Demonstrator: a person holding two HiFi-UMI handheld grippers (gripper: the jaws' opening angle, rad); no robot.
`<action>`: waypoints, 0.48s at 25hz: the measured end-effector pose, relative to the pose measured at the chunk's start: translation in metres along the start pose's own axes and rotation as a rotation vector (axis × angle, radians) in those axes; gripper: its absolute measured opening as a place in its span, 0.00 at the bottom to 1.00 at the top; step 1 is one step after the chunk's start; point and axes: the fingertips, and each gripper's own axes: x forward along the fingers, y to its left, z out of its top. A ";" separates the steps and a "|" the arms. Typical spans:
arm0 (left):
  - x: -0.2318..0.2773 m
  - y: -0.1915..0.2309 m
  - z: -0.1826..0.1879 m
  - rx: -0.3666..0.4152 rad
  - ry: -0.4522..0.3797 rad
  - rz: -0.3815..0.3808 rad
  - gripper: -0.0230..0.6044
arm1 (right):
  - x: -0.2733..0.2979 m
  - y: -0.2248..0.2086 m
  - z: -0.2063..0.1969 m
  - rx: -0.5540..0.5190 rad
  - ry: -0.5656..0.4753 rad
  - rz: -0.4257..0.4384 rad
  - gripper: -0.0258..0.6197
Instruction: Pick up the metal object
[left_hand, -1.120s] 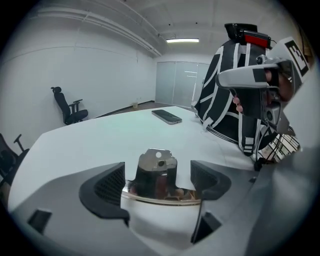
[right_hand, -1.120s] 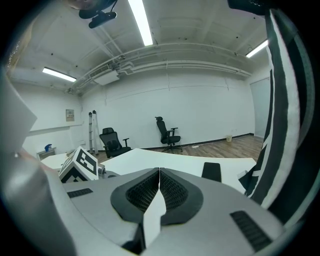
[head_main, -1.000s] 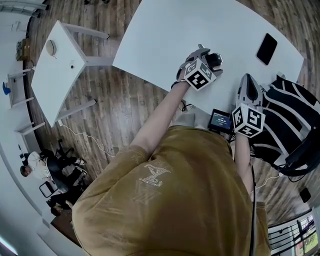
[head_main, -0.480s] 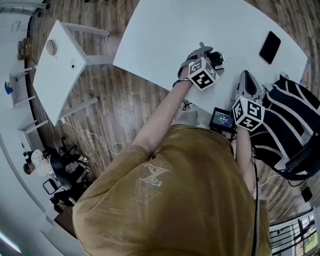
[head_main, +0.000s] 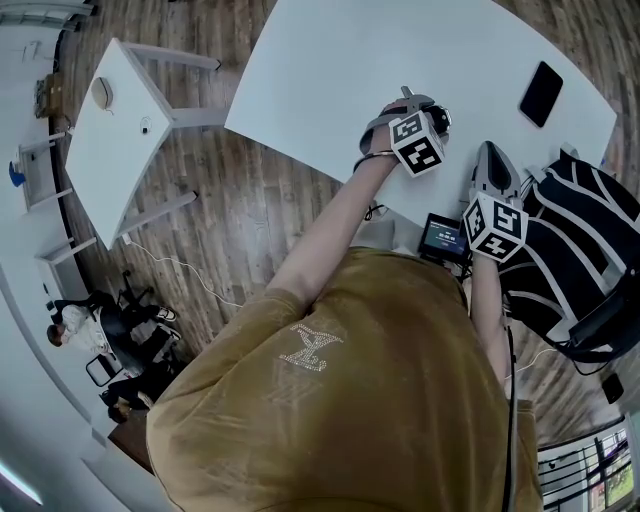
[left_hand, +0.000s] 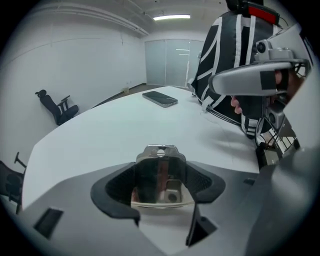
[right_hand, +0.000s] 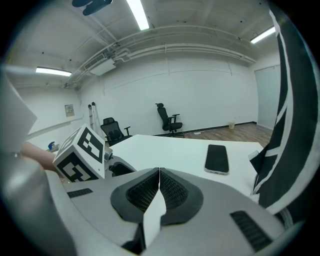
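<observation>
Since a second ago the left hand-held gripper (left_hand: 159, 192) has turned and edged further over the desk (head_main: 400, 50). One white desk carries everything. One striped bag (head_main: 570, 240) sits at its right edge. The right hand-held gripper (right_hand: 159, 190), second of two, is closed and empty. One dark phone (head_main: 541, 93) lies far back. One metal object (left_hand: 159, 172) stands near the desk's front edge, the left jaws closing against its sides.
</observation>
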 end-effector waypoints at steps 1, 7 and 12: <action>0.000 -0.001 0.000 0.000 0.014 -0.009 0.51 | 0.000 -0.001 0.000 0.002 0.001 -0.001 0.05; 0.000 -0.002 0.000 -0.003 0.033 -0.017 0.50 | -0.004 -0.003 0.003 0.012 -0.007 -0.006 0.05; -0.003 -0.002 0.000 -0.014 0.023 0.000 0.50 | -0.009 -0.008 0.004 0.016 -0.010 -0.020 0.05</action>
